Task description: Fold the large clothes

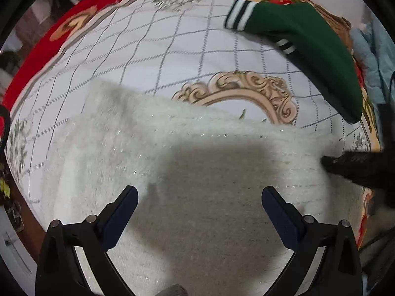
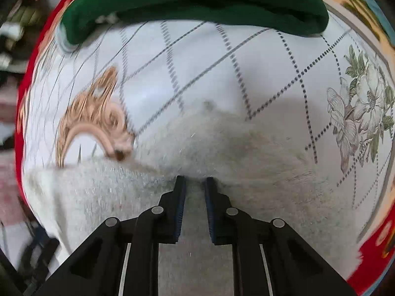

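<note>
A fuzzy white garment [image 1: 172,148] lies spread on a white checked bedsheet [image 1: 148,49]. My left gripper [image 1: 200,192] is open, its fingers wide apart just above the white cloth. The right gripper [image 1: 345,165] shows as a dark shape at the garment's right edge. In the right wrist view my right gripper [image 2: 195,180] has its jaws close together with a fold of the white garment [image 2: 98,192] between them. A folded green garment [image 1: 308,44] with white and navy striped cuffs lies at the far right; it also shows in the right wrist view [image 2: 197,2].
The bedsheet [image 2: 222,74] has a tan scroll ornament [image 1: 246,88], printed flowers [image 2: 358,113] and a red floral border [image 1: 37,49]. A pale blue cloth [image 1: 375,56] lies beyond the right edge. Room clutter shows at the far left.
</note>
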Motion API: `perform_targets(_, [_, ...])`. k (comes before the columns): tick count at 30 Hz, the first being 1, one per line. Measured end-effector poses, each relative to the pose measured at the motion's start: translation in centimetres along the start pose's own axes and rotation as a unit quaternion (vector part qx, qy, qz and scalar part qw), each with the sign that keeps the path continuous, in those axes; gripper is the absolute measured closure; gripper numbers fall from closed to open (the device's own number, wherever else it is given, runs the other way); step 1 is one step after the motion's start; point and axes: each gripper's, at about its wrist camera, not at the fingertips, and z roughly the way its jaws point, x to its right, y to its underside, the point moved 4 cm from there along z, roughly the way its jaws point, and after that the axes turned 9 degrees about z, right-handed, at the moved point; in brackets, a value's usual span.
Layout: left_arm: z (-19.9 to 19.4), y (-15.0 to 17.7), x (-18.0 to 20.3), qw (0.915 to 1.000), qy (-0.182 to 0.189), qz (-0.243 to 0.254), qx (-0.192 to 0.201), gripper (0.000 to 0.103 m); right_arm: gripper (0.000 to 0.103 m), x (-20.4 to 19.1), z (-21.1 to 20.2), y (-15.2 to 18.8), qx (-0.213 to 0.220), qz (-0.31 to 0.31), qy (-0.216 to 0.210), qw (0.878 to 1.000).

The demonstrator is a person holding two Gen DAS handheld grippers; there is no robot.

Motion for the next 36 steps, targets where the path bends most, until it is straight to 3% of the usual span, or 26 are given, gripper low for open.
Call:
perform_targets(2, [-0.5, 0.9, -0.9, 0.9998, 0.000, -0.021, -0.004, 0.000, 0.088, -0.5, -2.4, 0.3, -0.013, -0.003, -0.002, 1.000])
perform_targets(4, [-1.3, 1.5, -2.2, 0.9990, 0.002, -0.044, -0.005, 0.000, 0.083, -1.8, -5.7, 1.3, 0.004, -0.030, -0.037, 0.999])
perform_targets(7, [-2.2, 2.3, -4.1, 0.9973, -0.003, -0.073, -0.003, 0.000, 0.083, -4.1, -7.6, 4.6, -0.026, -0.081, -0.080, 0.993])
perform_targets(9, [-2.6, 2.8, -5.0, 0.9963, -0.011, -0.085, -0.002, 0.000, 0.083, -6.1, -5.1, 6.6, -0.086, -0.104, -0.097, 0.986])
perform_targets(11, [-3.0, 3.2, -5.9, 0.9955, -0.020, -0.093, -0.002, 0.000, 0.083, -7.4, -0.5, 9.0, -0.140, -0.127, -0.058, 0.980])
perform_targets(13, [-3.3, 3.4, -6.3, 0.9954, -0.033, -0.090, 0.002, 0.000, 0.094, -6.9, 5.5, 10.5, -0.185, -0.127, -0.013, 0.974])
perform_targets(15, [-3.7, 3.5, -6.2, 0.9959, -0.048, -0.077, 0.005, 0.000, 0.099, -7.0, 6.2, 10.4, -0.186, -0.110, -0.019, 0.976])
perform_targets(18, [-4.4, 3.0, -5.3, 0.9973, -0.044, -0.057, 0.011, 0.000, 0.098, -7.1, 3.7, 10.9, -0.173, -0.105, -0.016, 0.979])
perform_targets(23, [-4.1, 1.0, -2.0, 0.9990, -0.034, 0.001, 0.029, 0.000, 0.091, -5.6, -4.3, 10.5, -0.086, -0.077, -0.082, 0.990])
perform_targets(24, [-3.0, 0.4, -1.3, 0.9991, -0.032, 0.010, 0.026, 0.000, 0.091, -5.2, -4.8, 9.6, -0.061, -0.075, -0.080, 0.992])
perform_targets(26, [-1.1, -0.6, -0.5, 0.9991, -0.034, 0.017, 0.020, 0.000, 0.091, -4.0, -3.3, 7.3, -0.013, -0.085, -0.027, 0.996])
perform_targets(27, [0.2, -1.3, -0.1, 0.9992, -0.035, 0.019, 0.009, 0.000, 0.098, -3.1, -1.5, 6.4, -0.016, -0.082, -0.014, 0.996])
perform_targets(28, [0.8, -1.6, -0.2, 0.9995, -0.030, 0.014, 0.004, 0.000, 0.101, -2.2, 0.5, 5.5, -0.036, -0.057, -0.045, 0.997])
perform_targets(31, [0.0, -2.7, -0.2, 0.9998, 0.004, -0.006, 0.018, 0.000, 0.102, -1.0, -1.1, 4.5, -0.064, 0.002, -0.105, 0.992])
perform_targets(32, [-0.7, -2.9, -0.1, 0.9997, 0.003, -0.002, 0.024, 0.000, 0.101, -0.4, -2.7, 4.7, -0.053, 0.008, -0.119, 0.991])
perform_targets(35, [-2.1, -2.7, 1.0, 0.9993, 0.003, 0.019, 0.032, 0.000, 0.069, 3.9, -8.5, 6.4, 0.034, 0.032, -0.133, 0.990])
perform_targets(36, [-2.2, -2.5, 1.7, 0.9993, 0.003, 0.025, 0.029, 0.000, 0.041, 6.0, -10.2, 7.2, 0.059, 0.048, -0.143, 0.987])
